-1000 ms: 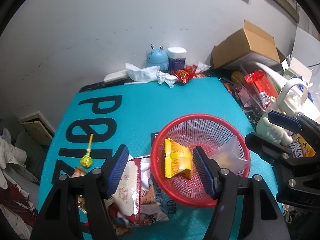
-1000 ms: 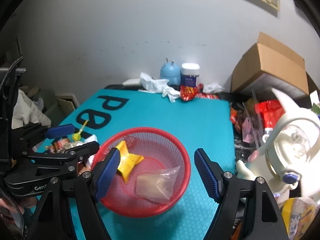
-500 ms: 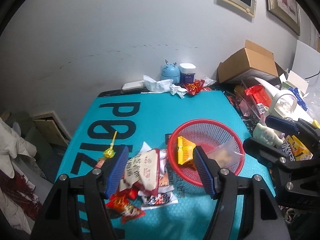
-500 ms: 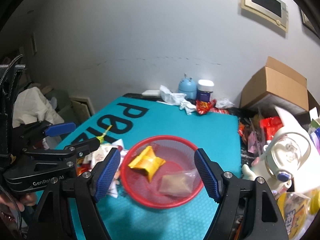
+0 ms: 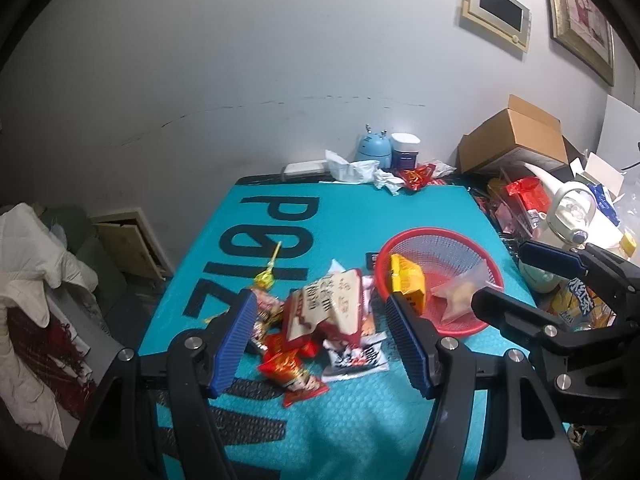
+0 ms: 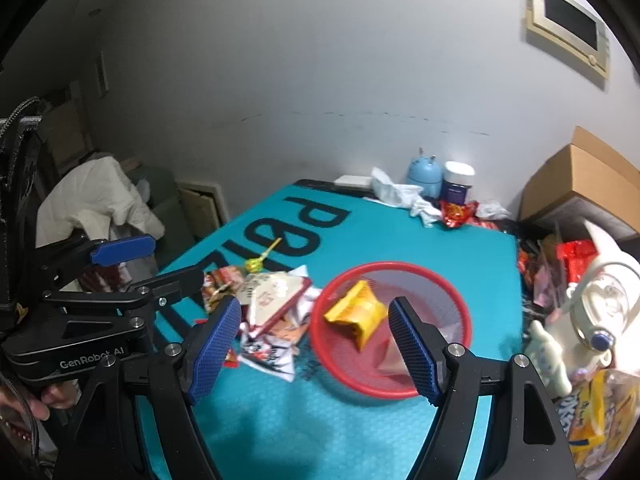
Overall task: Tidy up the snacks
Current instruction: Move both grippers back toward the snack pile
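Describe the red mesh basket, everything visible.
The round red plastic mesh basket sits upright on the teal mat, right of the loose snack pile. It has a solid rim and see-through mesh walls. Inside lie a yellow foil packet and a clear plastic bag. Neither claw touches it.

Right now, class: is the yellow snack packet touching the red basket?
Touching. In the right wrist view the yellow snack packet lies inside the red basket, resting on its mesh; the left wrist view shows it leaning against the basket's near wall.
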A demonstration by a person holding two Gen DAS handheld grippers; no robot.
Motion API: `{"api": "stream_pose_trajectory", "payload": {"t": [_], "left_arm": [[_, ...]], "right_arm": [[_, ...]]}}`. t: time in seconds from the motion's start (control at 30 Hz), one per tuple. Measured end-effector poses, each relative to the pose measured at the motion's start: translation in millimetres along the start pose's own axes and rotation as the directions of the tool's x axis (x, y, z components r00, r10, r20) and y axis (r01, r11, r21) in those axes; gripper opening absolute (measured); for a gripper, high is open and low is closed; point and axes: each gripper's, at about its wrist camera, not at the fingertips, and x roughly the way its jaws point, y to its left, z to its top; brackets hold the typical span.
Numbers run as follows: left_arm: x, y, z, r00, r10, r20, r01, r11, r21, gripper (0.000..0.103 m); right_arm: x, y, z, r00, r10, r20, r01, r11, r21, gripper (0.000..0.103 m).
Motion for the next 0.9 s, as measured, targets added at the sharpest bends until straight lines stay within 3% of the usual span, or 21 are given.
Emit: {"api": "stream_pose_trajectory", "payload": {"t": [0.47,0.9], "left_arm": [[4.9,40.5,-33.7,0.996,0.064,-0.058,-0.068,0.995,-0.069,0.066],[34.1,64.6,-58.4,0.989,0.049,-0.141,-0.065,0.991,-0.115,0.066]], "right_arm": [[39.7,34.4,-14.5,0.992,0.092,-0.089,-0.095,0.995,-0.027,0.077],[87.4,44.4,-32.7,0.969,0.144,-0.198,-0.147,0.989,0.000,0.077]]}}
